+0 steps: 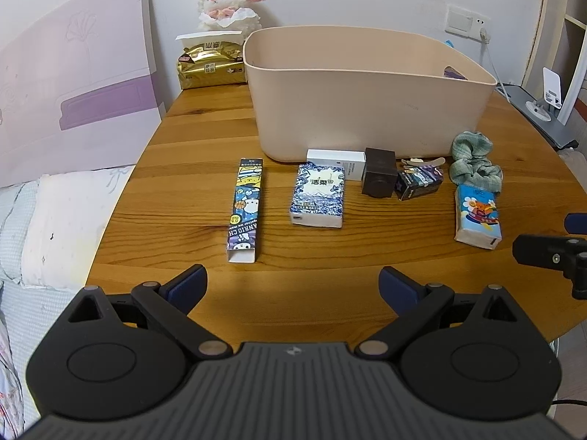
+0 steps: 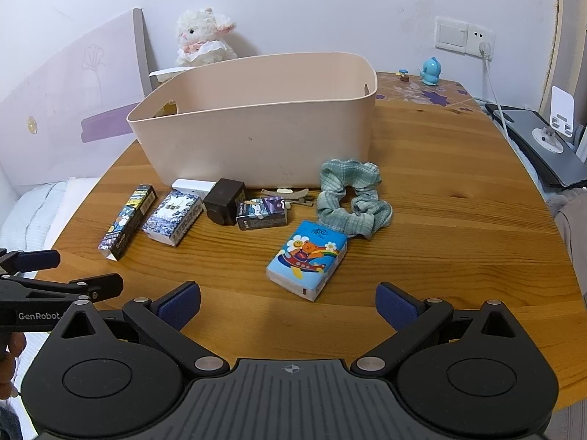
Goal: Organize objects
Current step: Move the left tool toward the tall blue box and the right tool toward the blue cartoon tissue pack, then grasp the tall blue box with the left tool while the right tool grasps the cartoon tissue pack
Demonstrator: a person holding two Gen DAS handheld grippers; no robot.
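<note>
Two tools are in my feeds, and both have their blue-padded fingers spread wide apart with nothing between them. My left tool point(image 1: 292, 288) hangs low at the bottom centre of the left wrist view, over the near edge of the wooden desk point(image 1: 176, 190); my right tool point(image 2: 288, 302) sits likewise at the bottom centre of its own view.

A beige bin point(image 1: 367, 102) stands on the desk in the upper middle of the left frame. The small items lie in a loose row on the desk in front of it, none inside it that I can see. From left to right in the left view: a long cartoon box point(image 1: 245, 209) well apart from the rest, a blue-and-white tissue pack point(image 1: 318, 196), a white box point(image 1: 337, 163) touching the bin's front wall, a dark brown cube point(image 1: 379, 178), a small purple carton point(image 1: 418, 183) with a hair clip point(image 1: 423, 162) just behind it, a green scrunchie point(image 1: 475, 163), and a light blue bear tissue pack point(image 1: 477, 216) touching the scrunchie's near edge. In the right view that bear pack point(image 2: 307, 259) lies closest to my right tool, just above centre.

A plush lamb point(image 1: 229, 2) sits at the top of the frame on a gold tissue package point(image 1: 211, 64) behind the bin.
</note>
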